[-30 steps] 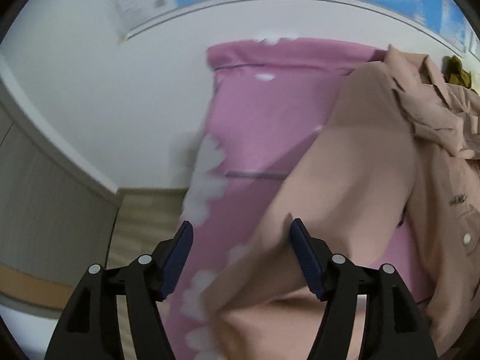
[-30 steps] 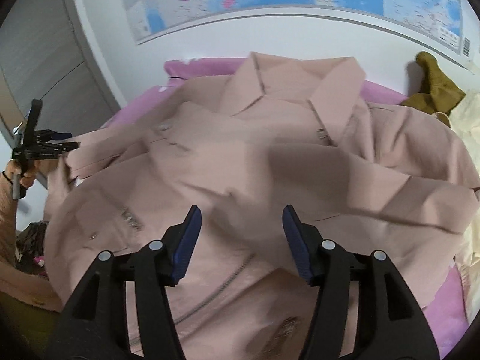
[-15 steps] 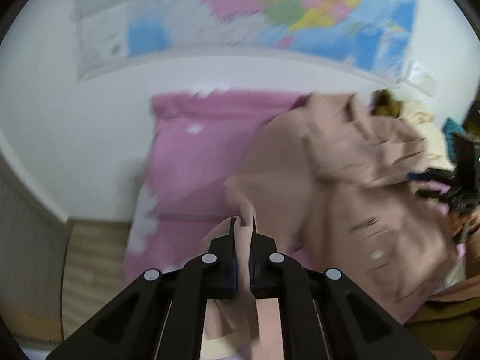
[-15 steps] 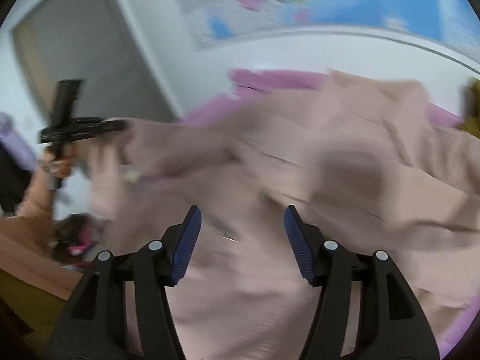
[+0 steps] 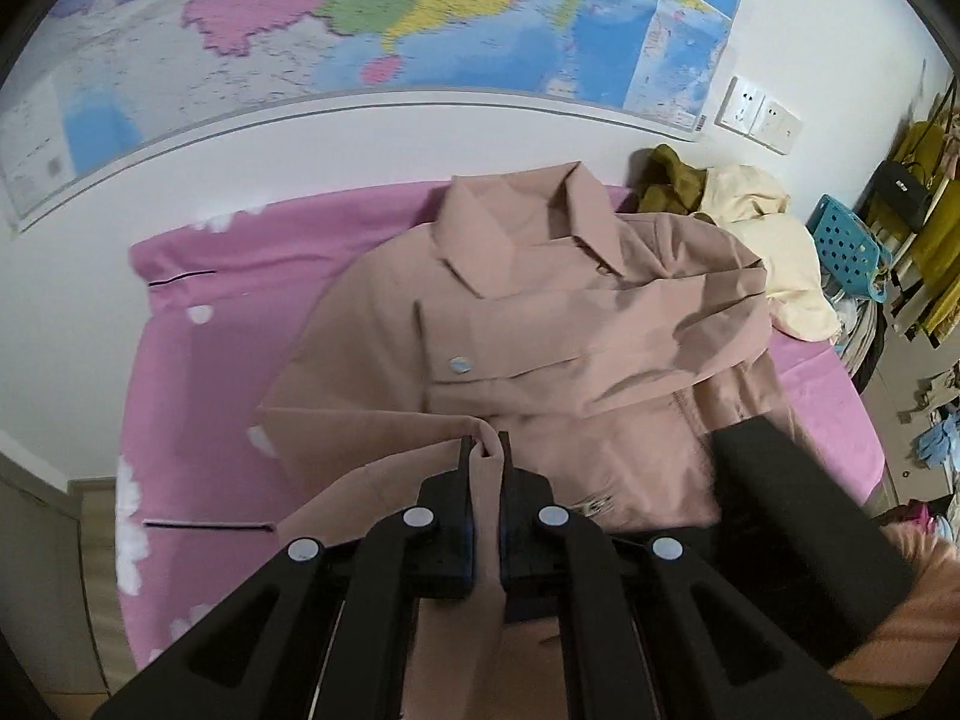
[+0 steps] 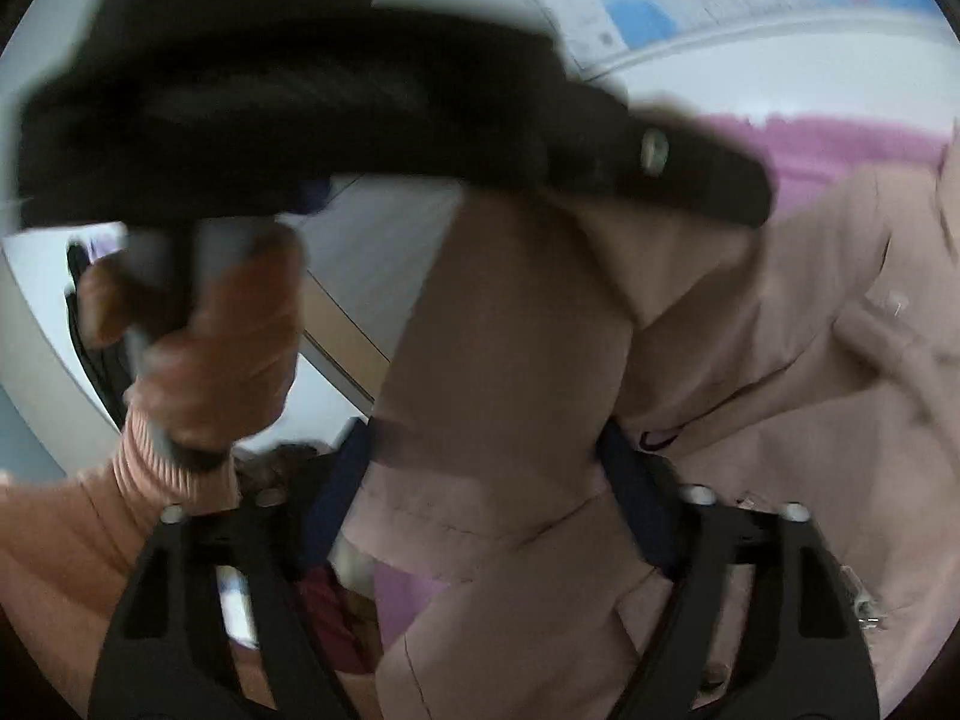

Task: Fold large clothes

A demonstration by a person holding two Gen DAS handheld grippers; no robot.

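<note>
Pink bed [image 5: 180, 360] holds a jacket [image 5: 540, 330]; left tongs [image 5: 485, 450] pinch its sleeve, right tongs [image 6: 486, 498] gape wide around cloth.

The jacket [image 5: 540, 324] was matt pink cloth with a shiny snap [image 5: 460, 365] — the sheet [image 5: 198, 360] smooth cotton, the map [image 5: 372, 18] glossy paper, the basket [image 5: 846, 246] plastic.

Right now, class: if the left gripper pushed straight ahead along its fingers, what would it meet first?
The left gripper, shut on the sleeve, would probably meet the pink jacket front near its snap button; depth is uncertain.
</note>
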